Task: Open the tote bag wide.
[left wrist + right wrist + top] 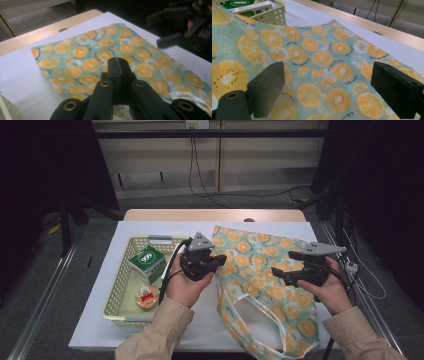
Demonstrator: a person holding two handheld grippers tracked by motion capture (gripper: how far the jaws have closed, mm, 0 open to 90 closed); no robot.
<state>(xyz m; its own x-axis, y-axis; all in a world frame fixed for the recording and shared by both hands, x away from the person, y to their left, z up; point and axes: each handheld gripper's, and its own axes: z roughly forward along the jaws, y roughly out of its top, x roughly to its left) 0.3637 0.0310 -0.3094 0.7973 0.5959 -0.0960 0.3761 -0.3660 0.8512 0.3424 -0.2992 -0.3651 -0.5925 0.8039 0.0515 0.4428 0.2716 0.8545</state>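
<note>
A fabric bag (260, 270) printed with orange slices on teal lies flat on the white mat, its opening toward the person. My left gripper (220, 261) hovers over the bag's left edge. In the left gripper view its jaws (118, 62) are pressed together with nothing between them, above the bag (100, 55). My right gripper (284, 263) is held over the bag's right half. Its own view shows the jaws (327, 85) spread wide and empty just above the fabric (322, 57). The right gripper (175, 37) also shows blurred at the upper right of the left gripper view.
A pale yellow plastic basket (120, 285) stands left of the bag, holding a green box (147, 261) and a small round cup (147, 297). The basket's corner (274, 15) and the green box (239, 3) show in the right gripper view. The wooden table edge (215, 215) lies beyond the mat.
</note>
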